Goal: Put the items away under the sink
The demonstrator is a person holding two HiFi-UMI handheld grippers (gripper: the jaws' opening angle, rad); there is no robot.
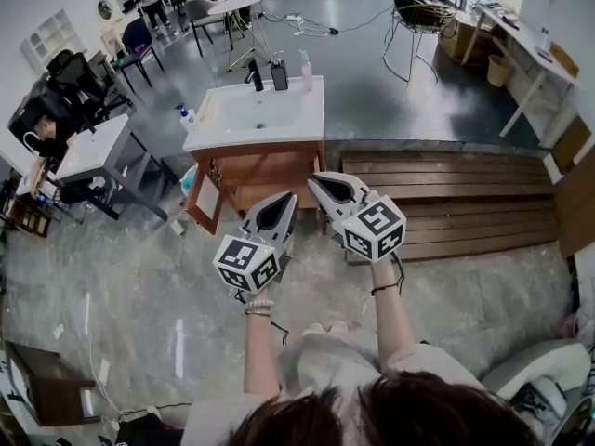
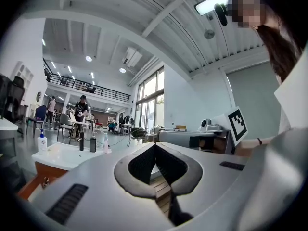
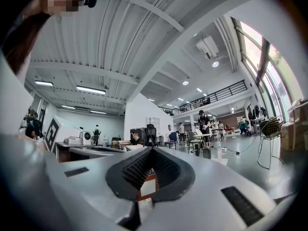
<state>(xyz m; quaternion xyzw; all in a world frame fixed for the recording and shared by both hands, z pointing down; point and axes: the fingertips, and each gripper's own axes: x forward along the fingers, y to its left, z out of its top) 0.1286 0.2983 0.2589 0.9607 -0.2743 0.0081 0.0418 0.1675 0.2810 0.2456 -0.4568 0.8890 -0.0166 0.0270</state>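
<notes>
1. The left gripper (image 1: 284, 203) and right gripper (image 1: 316, 183): both jaws closed, empty, level.
2. On the sink (image 1: 307, 130) surface: black cup (image 1: 279, 76) and pink bottle (image 1: 306, 71) at far edge, soap bottle (image 1: 187, 115) at left edge.
3. Beneath, the cabinet door (image 1: 206, 196) hangs open.

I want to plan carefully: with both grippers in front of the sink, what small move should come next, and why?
Probably step toward the sink cabinet. The left gripper and right gripper are shut, empty and short of it; the pink bottle and blue-capped bottle stand on its top.
</notes>
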